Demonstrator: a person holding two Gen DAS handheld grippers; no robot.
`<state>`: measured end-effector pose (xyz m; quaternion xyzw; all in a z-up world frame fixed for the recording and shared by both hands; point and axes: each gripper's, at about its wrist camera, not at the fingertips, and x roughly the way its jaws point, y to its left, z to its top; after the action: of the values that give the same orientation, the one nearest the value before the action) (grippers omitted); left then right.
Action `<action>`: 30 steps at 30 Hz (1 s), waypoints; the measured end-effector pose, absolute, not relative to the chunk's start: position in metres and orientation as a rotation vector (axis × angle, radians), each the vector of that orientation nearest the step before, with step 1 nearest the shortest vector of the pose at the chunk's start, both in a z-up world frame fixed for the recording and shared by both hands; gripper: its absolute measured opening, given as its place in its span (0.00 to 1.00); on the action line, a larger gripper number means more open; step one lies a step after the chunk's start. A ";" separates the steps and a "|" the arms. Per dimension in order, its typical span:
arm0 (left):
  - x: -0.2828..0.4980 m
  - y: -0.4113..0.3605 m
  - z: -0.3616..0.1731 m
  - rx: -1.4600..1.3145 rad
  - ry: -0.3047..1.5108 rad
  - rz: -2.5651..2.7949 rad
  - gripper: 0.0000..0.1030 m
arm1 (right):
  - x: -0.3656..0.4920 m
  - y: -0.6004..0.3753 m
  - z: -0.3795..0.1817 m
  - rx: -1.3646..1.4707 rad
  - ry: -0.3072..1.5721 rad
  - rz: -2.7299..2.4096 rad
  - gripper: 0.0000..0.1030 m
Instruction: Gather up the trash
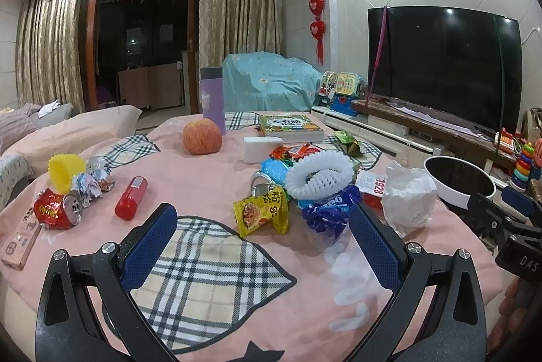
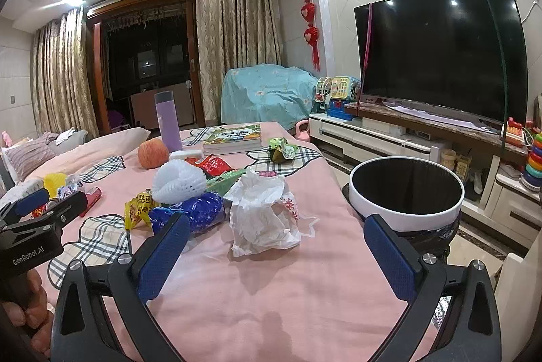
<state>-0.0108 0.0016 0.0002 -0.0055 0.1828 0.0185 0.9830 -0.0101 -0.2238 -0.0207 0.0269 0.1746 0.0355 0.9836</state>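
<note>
Pink-clothed table, apple, books, crushed can, wrappers, white bag

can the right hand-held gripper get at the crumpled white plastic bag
Probably yes: the right hand-held gripper is open, and the crumpled white plastic bag lies just ahead on the pink cloth with nothing between.

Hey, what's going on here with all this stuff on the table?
A person holds a tool in each hand over a pink-covered table strewn with trash. Both the left tool and the right tool are open and empty. A crumpled white bag lies just ahead of the right one, and the bin stands at the table's right edge.
</note>
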 end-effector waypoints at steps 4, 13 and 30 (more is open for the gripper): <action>-0.005 0.002 -0.003 -0.023 0.395 0.029 1.00 | -0.007 -0.224 -0.022 0.059 0.368 0.086 1.00; 0.016 -0.001 -0.011 -0.045 0.478 -0.031 1.00 | 0.010 -0.227 -0.028 0.076 0.438 0.128 1.00; 0.085 -0.033 -0.032 -0.051 0.648 -0.194 0.93 | 0.071 -0.252 -0.043 0.209 0.605 0.200 0.69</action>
<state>0.0845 -0.0333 -0.0322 -0.0248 0.3177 -0.0952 0.9431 0.0715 -0.2518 -0.0425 0.1026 0.2969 0.0983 0.9443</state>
